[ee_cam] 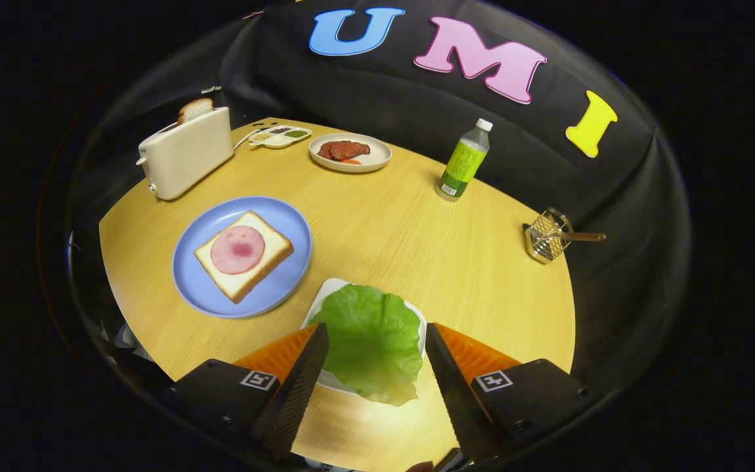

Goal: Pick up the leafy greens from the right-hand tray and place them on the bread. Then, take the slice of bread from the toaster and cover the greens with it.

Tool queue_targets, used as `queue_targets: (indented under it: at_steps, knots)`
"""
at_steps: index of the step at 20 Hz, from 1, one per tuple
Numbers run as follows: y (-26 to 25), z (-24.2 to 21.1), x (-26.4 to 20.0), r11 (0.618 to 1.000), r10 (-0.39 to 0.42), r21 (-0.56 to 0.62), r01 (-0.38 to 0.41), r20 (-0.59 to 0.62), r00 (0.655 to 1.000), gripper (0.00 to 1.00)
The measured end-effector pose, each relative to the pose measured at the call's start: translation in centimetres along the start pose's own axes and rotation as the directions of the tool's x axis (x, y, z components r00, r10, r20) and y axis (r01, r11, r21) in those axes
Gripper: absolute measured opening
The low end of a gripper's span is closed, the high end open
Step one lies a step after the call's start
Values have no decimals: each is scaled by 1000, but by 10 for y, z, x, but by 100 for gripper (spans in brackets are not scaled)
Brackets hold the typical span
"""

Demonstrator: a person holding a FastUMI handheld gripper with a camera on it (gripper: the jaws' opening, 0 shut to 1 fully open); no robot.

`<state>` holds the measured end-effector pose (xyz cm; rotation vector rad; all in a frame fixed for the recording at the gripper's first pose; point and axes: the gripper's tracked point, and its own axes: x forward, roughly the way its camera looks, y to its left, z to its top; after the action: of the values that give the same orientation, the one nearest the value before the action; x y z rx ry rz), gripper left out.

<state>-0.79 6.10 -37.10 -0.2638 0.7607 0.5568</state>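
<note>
A green lettuce leaf point(371, 341) lies on a small white tray point(325, 295), its near edge hanging over the tray's rim. My gripper point(375, 331) is open, one finger on each side of the leaf, close to its edges but not pressing on it. Beyond and to the left sits a blue plate point(286, 282) with a slice of bread point(272, 252) topped by a round pink slice of ham point(238, 249). Farther back on the left, a cream toaster point(187, 154) holds a slice of bread point(194, 109) sticking up out of its slot.
A white plate of red meat slices point(350, 152) and a small divided condiment dish point(279, 136) sit at the back of the round wooden table point(417, 236). A green bottle point(464, 161) stands back right; a wire basket with a handle point(548, 236) sits at the right edge.
</note>
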Motion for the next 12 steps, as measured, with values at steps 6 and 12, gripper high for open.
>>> queue_targets:
  at_steps: [6,12]
  knots:
    - [0,-17,34,996,89,23,-88,-75,993,90]
    - [11,-35,52,985,171,63,-164,-146,974,76]
